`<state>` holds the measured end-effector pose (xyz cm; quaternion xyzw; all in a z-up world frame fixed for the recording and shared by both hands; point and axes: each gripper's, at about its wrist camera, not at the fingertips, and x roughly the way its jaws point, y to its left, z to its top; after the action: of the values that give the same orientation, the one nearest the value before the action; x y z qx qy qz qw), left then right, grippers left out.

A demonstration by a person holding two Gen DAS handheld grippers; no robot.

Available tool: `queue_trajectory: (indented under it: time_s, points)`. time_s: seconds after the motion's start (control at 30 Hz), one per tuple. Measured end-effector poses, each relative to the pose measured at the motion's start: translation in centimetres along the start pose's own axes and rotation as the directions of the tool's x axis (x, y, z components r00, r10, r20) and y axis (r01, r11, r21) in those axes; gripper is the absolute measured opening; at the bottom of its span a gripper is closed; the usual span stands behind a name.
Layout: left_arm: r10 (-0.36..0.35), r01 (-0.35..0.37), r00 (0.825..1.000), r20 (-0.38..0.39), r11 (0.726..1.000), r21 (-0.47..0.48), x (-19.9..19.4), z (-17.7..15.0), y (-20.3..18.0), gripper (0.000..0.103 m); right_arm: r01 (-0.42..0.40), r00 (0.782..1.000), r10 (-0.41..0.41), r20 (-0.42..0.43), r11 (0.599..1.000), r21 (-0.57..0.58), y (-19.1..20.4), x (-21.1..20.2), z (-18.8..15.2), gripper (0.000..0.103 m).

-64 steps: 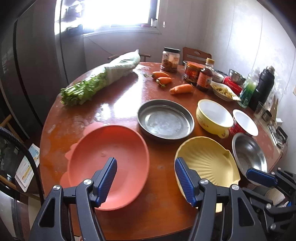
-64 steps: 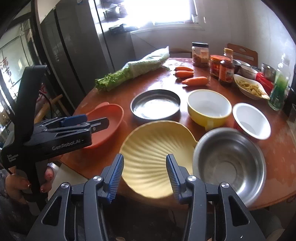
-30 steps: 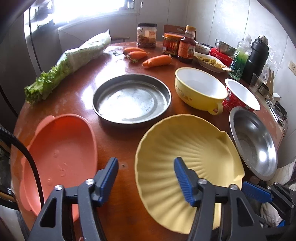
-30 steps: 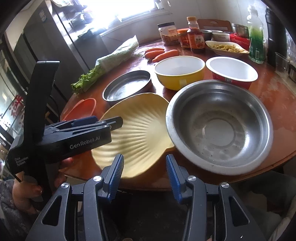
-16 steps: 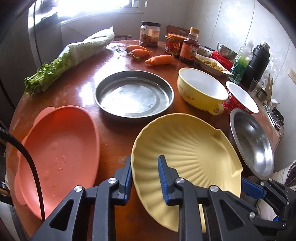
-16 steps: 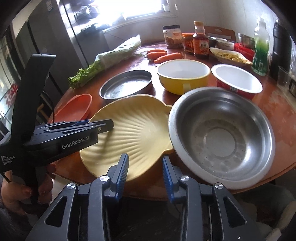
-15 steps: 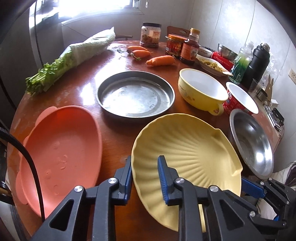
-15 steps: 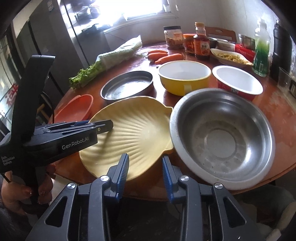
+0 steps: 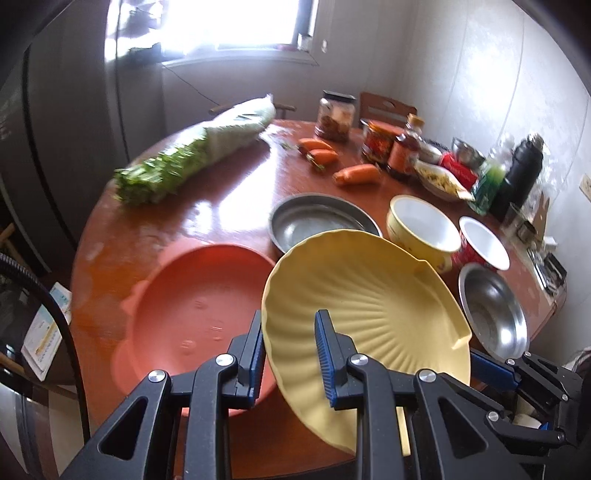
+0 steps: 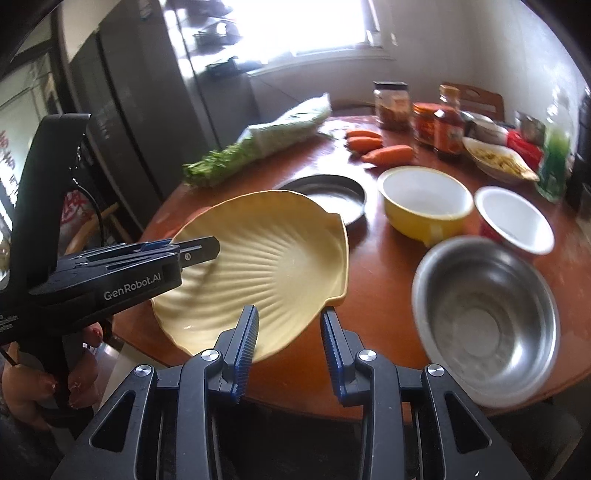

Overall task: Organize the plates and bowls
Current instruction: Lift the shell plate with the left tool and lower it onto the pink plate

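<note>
Sunlit round wooden table [image 9: 229, 206] below a window [image 9: 221, 22]; both grippers [image 9: 290, 347] [image 10: 290, 334] pinch the raised yellow shell plate [image 9: 369, 295].

A round, glossy reddish-brown tabletop [image 9: 229, 206] is carrying everything. An orange plate [image 9: 192, 302] is lying near its front edge, a shallow metal pan [image 9: 314, 221] is sitting behind it, and a yellow bowl [image 9: 424, 225], a red-and-white bowl [image 9: 484, 243] and a steel bowl [image 9: 495, 317] are standing along the right. A wrapped bundle of greens [image 9: 199, 151] is lying at the far left, with carrots [image 9: 354, 173], jars [image 9: 376, 140] and bottles [image 9: 517, 173] crowding the far side.
</note>
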<state>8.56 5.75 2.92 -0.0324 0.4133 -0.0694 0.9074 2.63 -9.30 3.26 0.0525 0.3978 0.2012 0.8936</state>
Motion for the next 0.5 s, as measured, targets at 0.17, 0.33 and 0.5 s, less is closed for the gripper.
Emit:
queue_trajectory:
  time_s: [0.17, 0.33, 0.5]
  points:
    - [0.040, -0.039, 0.999, 0.031, 0.999, -0.034, -1.4, 0.3, 2.4, 0.026, -0.021, 1.000, 0.022, 0.012, 0.998, -0.056, 2.3, 0.7, 1.6, 0.036]
    - [0.069, -0.066, 0.997, 0.041, 0.996, -0.067, -1.7, 0.5, 4.8, 0.026, -0.035, 0.999, 0.038, 0.030, 0.994, -0.100, 4.5, 1.2, 3.0, 0.036]
    - [0.060, -0.056, 0.998, 0.032, 0.992, -0.115, -1.1, 0.6, 7.2, 0.026, -0.040, 0.999, 0.043, 0.022, 0.993, -0.113, 6.0, 2.6, 3.6, 0.036]
